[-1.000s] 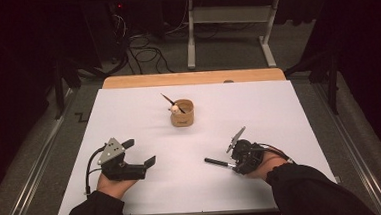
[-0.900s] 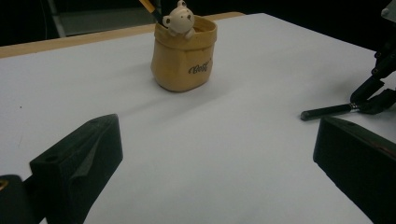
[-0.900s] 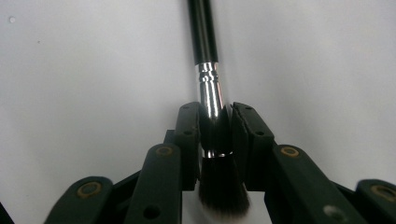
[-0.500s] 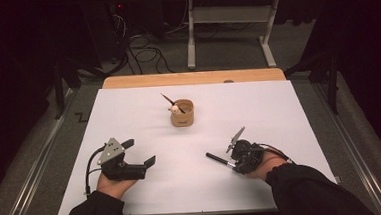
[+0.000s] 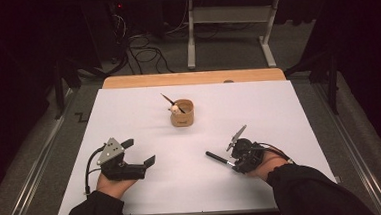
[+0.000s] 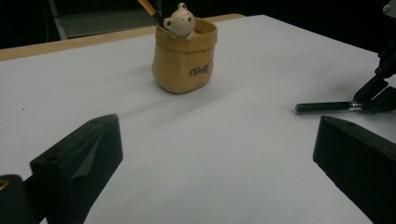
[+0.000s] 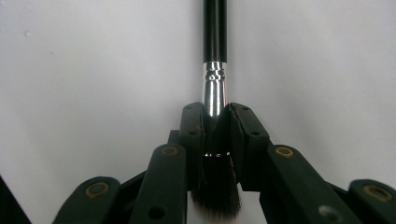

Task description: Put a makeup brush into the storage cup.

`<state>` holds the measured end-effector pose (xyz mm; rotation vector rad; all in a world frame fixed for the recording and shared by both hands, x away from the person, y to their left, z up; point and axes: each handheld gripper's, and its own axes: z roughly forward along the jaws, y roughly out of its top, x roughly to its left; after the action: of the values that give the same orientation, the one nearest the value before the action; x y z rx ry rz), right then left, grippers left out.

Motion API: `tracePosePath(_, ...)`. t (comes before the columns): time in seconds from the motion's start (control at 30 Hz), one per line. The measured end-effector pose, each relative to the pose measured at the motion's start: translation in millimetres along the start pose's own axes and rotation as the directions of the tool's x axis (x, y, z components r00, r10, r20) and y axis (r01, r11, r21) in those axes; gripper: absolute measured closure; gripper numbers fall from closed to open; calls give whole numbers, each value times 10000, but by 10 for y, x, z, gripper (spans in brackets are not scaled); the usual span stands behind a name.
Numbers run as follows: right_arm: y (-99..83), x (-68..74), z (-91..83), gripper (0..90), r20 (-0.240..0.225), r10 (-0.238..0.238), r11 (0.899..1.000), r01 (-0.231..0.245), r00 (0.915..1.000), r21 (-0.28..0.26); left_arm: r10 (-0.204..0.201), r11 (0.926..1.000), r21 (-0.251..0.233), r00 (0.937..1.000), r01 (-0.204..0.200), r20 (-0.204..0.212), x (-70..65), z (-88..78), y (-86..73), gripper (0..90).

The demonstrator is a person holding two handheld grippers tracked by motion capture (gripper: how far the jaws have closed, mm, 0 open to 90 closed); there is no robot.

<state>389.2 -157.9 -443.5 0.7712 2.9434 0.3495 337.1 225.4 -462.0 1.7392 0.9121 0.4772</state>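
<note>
The table (image 5: 129, 116) lies open across nearly all of its white top. One thing stands on it well apart from the hands: a tan pot (image 5: 182, 114) near the far middle, with a thin stick leaning out of it toward the far left, so a pass over that spot must clear both. Between the left gripper (image 5: 137, 152) and the right gripper (image 5: 234, 155) the surface is bare, except for the black brush (image 5: 218, 159) that juts from the right gripper's jaws toward the middle. The left gripper's jaws stand wide, with open table ahead up to the pot
</note>
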Motion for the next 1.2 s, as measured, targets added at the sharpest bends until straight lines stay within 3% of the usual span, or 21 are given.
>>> tracePosePath(0.3, -21, -33, -162, 778, 176, 173, 9991, -166, 9997, -381, 157, 9999, -42, 9999, -157, -51, -16, 9, 16, 23)
tracePosePath(0.47, -37, -47, -197, 778, 148, 175, 9989, -168, 9997, -446, 254, 9992, -308, 9994, -261, -231, -53, 20, 86, 23)
tracePosePath(0.6, -38, -62, -231, 778, 143, 144, 9989, -137, 9998, -455, 227, 9984, -503, 9991, -245, -366, -63, 68, 231, 24)
tracePosePath(0.8, -26, -91, -294, 778, 173, 107, 9986, -98, 9998, -511, 692, 9950, -683, 9966, -722, -455, -109, 156, 516, 27)
tracePosePath(0.97, -24, -111, -320, 778, 210, 93, 9982, -81, 9997, -591, 673, 9938, -864, 9972, -698, -318, -164, 290, 664, 32)
tracePosePath(1.07, -15, -103, -327, 778, 195, 45, 9985, -34, 9998, -546, 682, 9932, -932, 9975, -697, -190, -201, 360, 667, 32)
tracePosePath(1.2, -13, -95, -336, 778, 102, 21, 9984, -15, 9999, -569, 848, 9926, -846, 9958, -875, -343, -248, 430, 559, 35)
